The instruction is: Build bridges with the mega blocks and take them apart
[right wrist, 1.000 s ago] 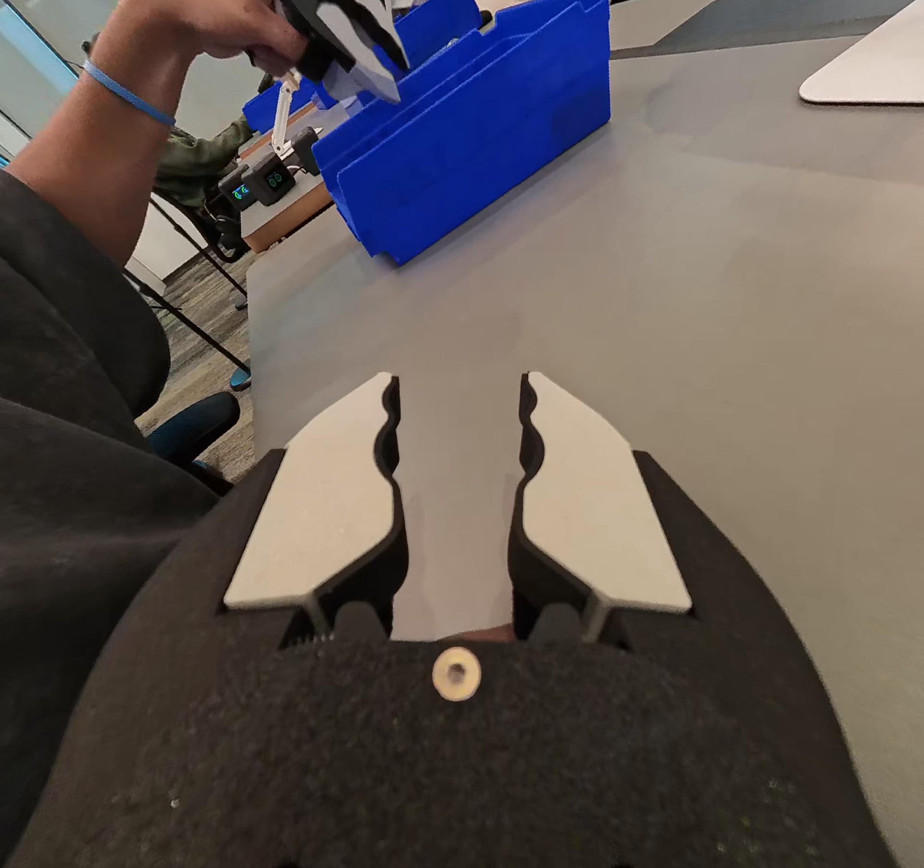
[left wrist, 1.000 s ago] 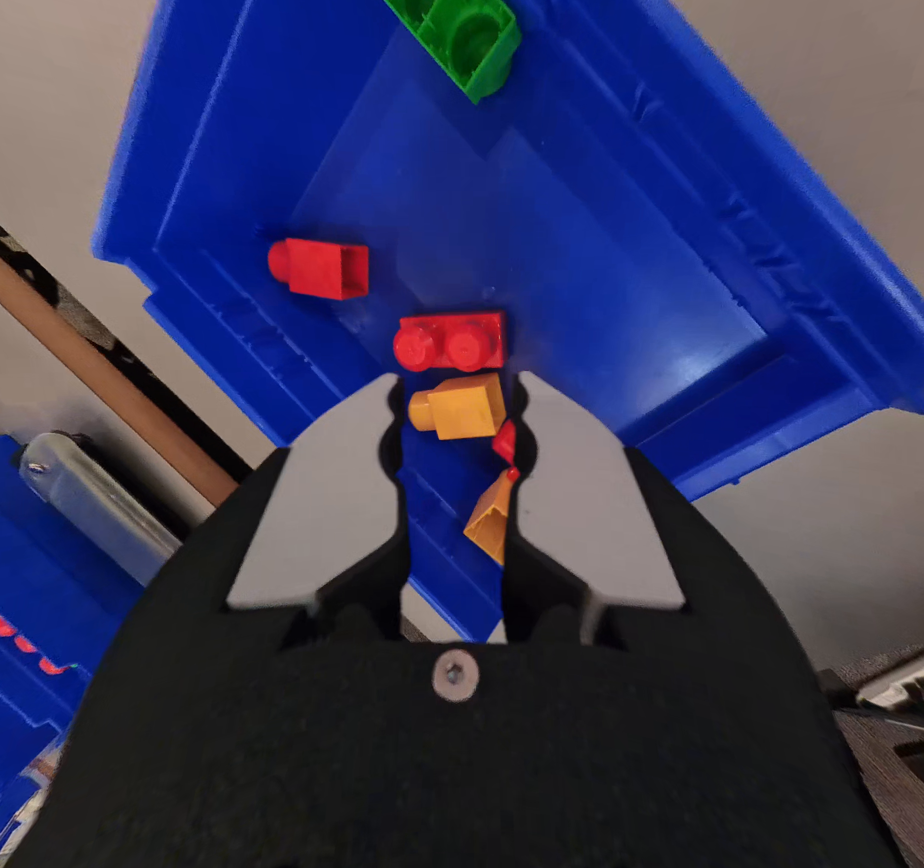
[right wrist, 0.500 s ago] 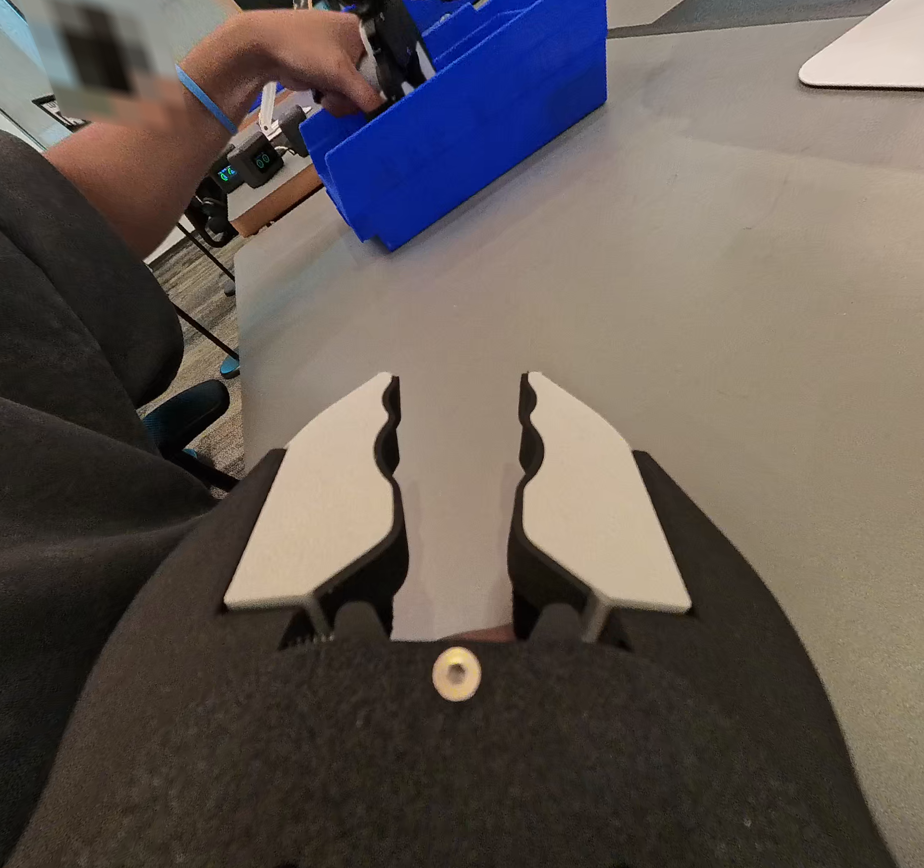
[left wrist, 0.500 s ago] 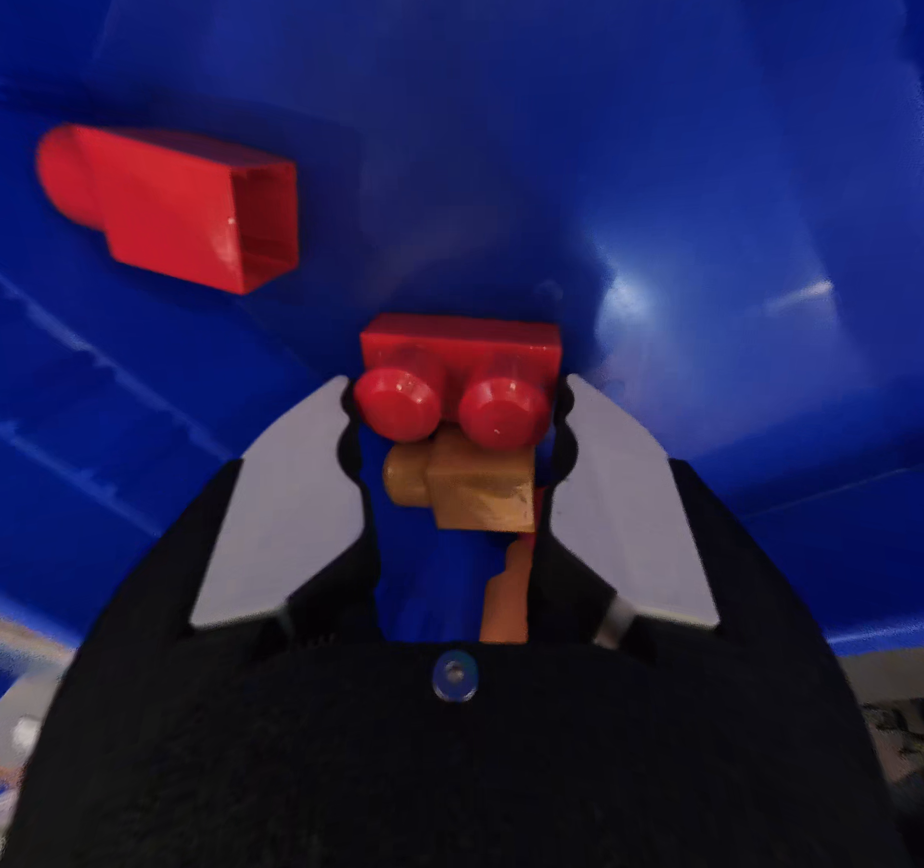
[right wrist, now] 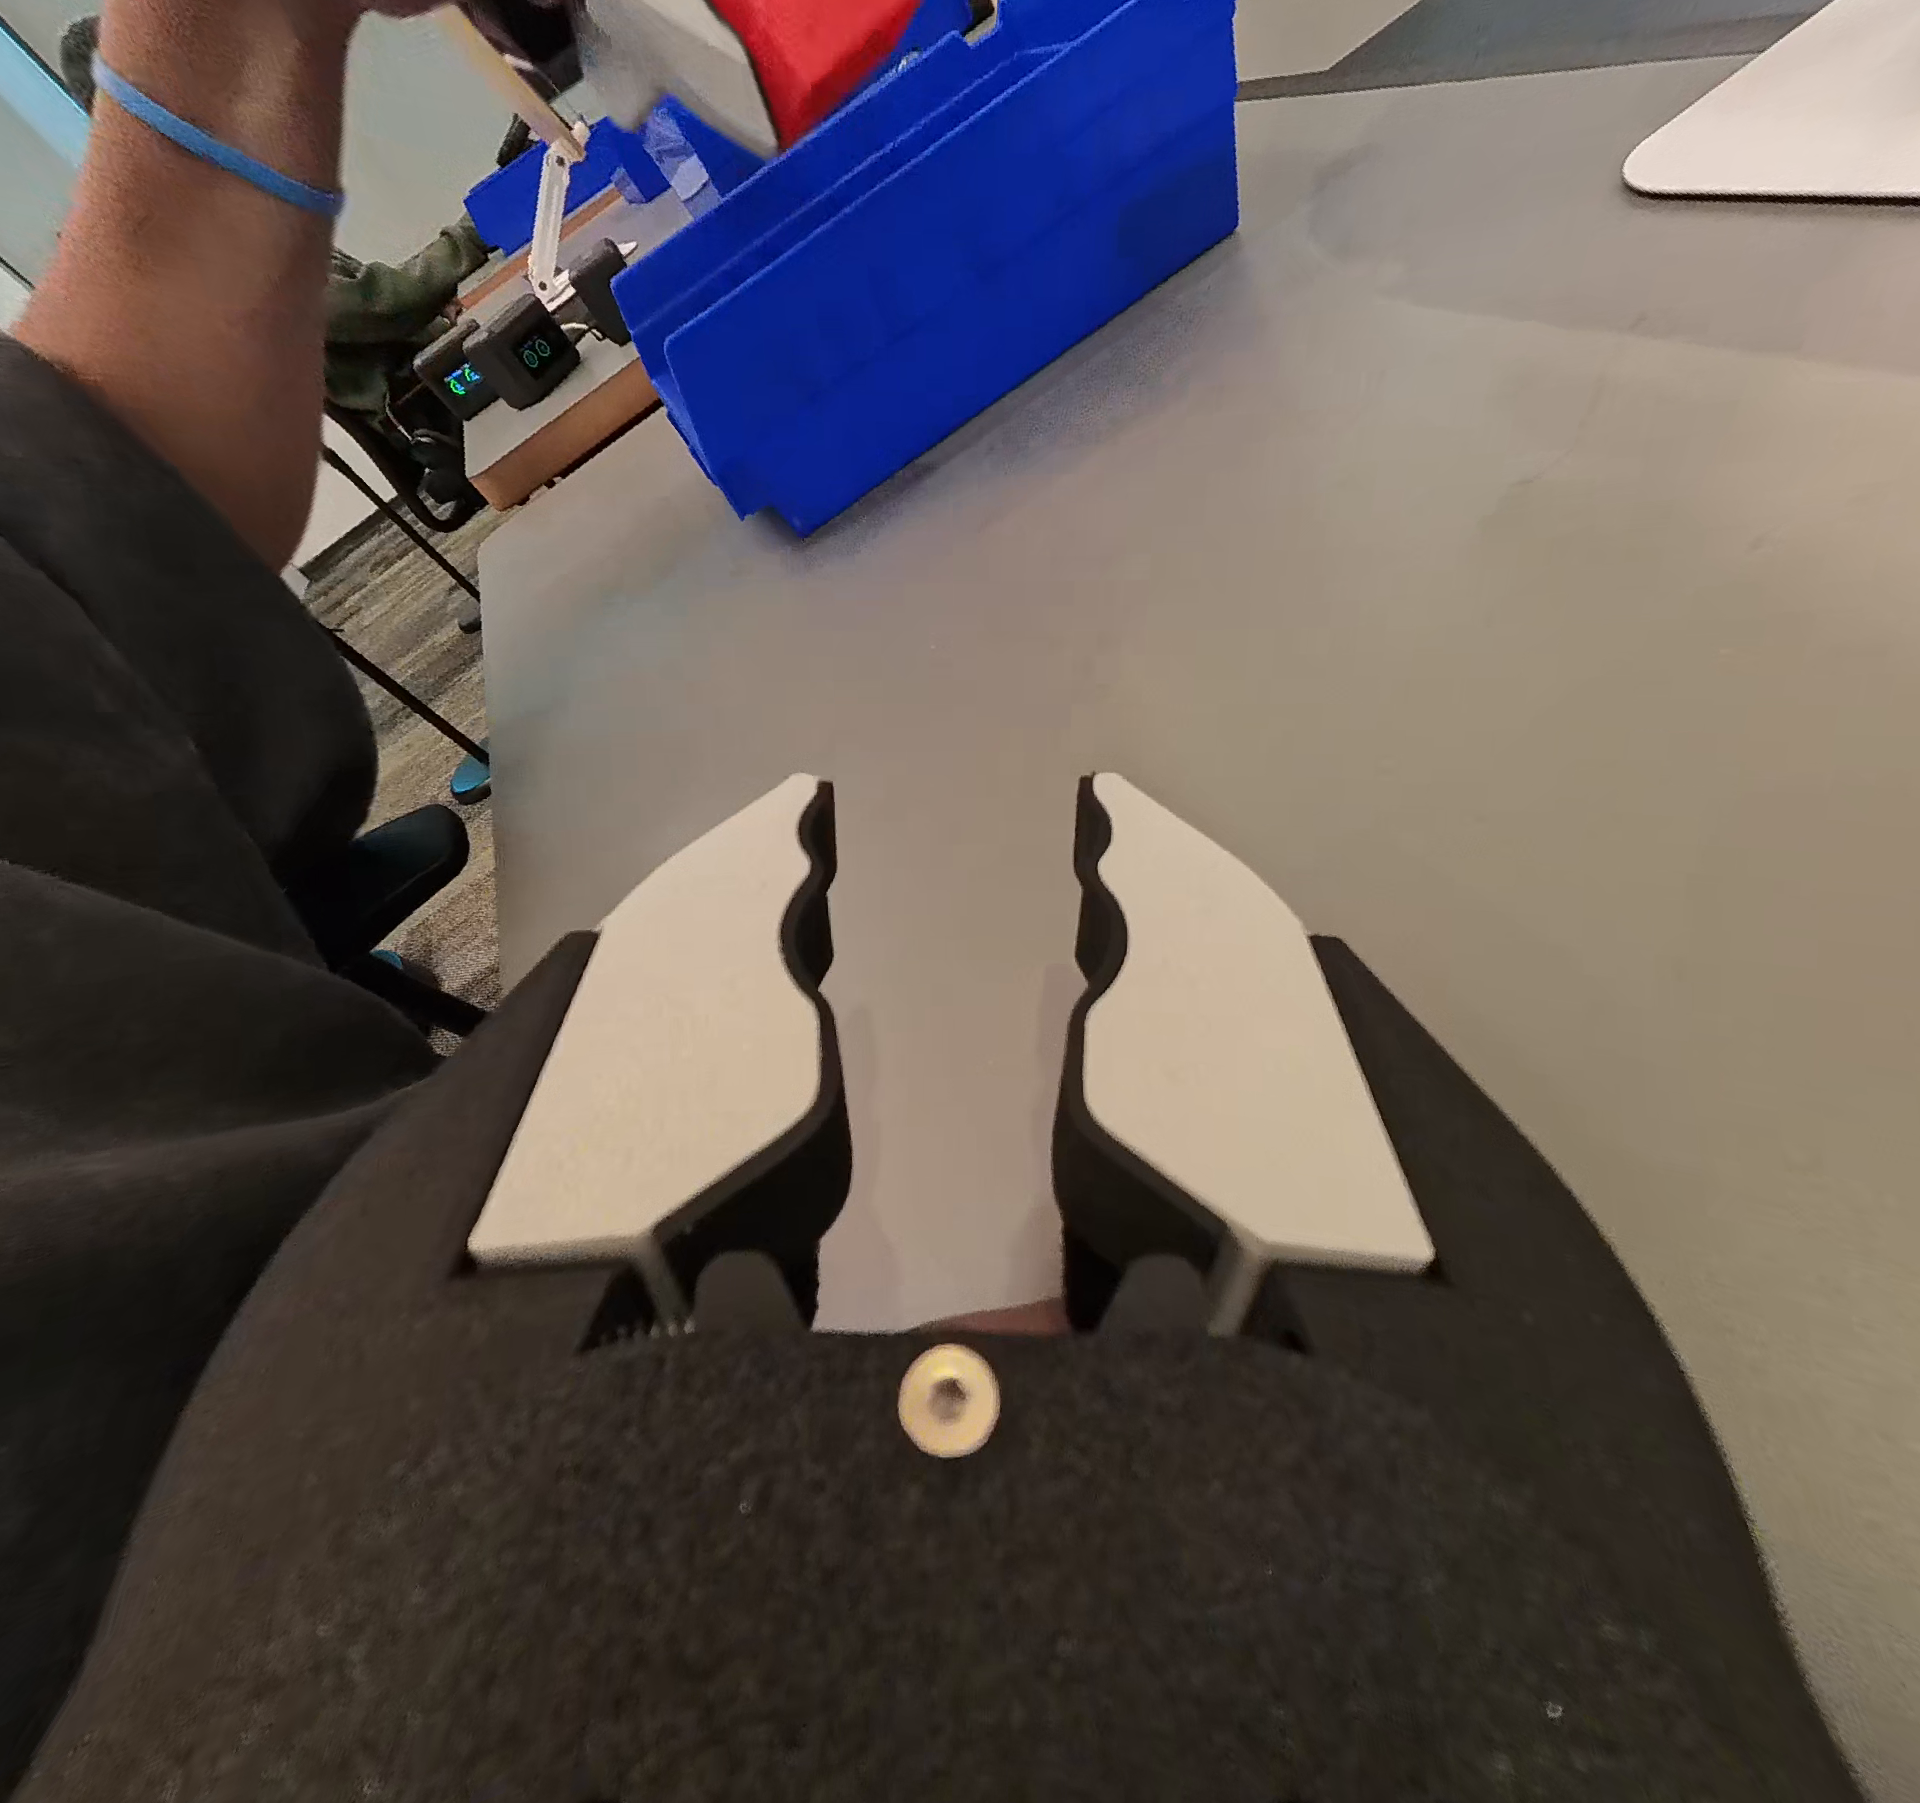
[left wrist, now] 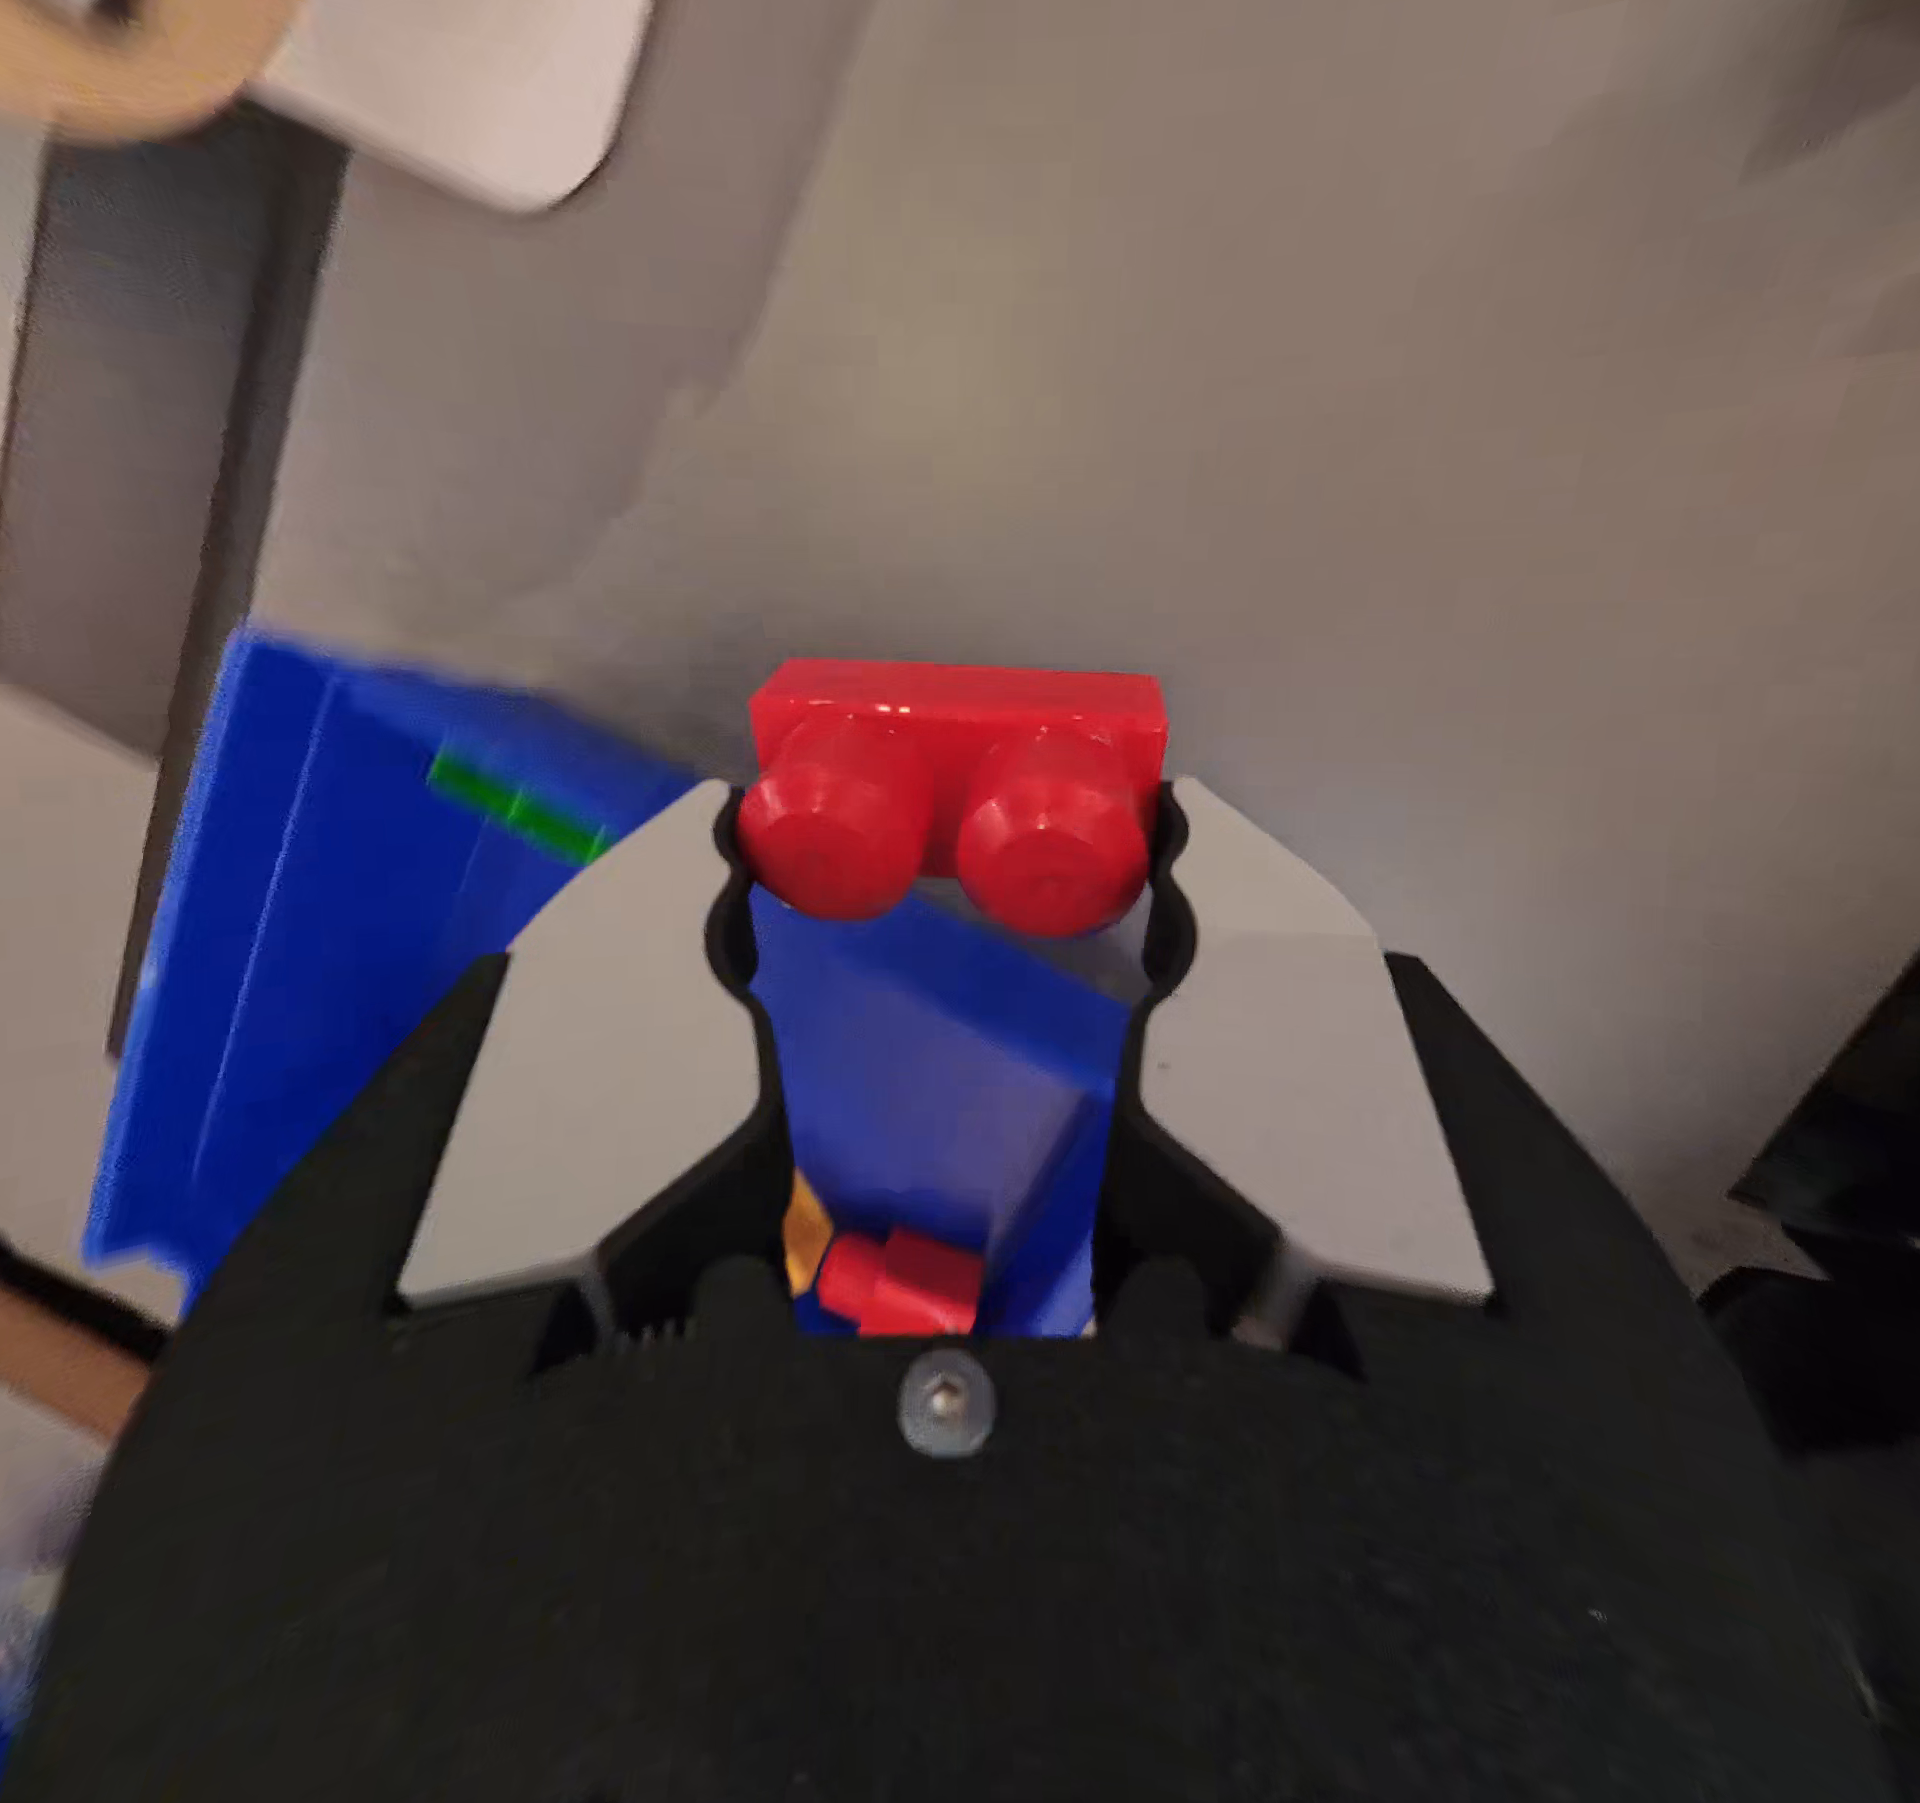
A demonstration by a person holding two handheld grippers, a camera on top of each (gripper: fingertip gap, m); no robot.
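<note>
The left hand-held gripper clamps a glossy red two-stud block at its fingertips, held in the air above the blue bin — long axis crosswise between the fingers, studs pointing back toward the camera. Blurred red, orange and perhaps green blocks lie in the bin. The right hand-held gripper hangs spread and empty over the grey surface.

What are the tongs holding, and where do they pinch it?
The left tongs pinch a red two-stud plastic block by its two short ends, studs facing the camera. The right tongs hold nothing.
</note>
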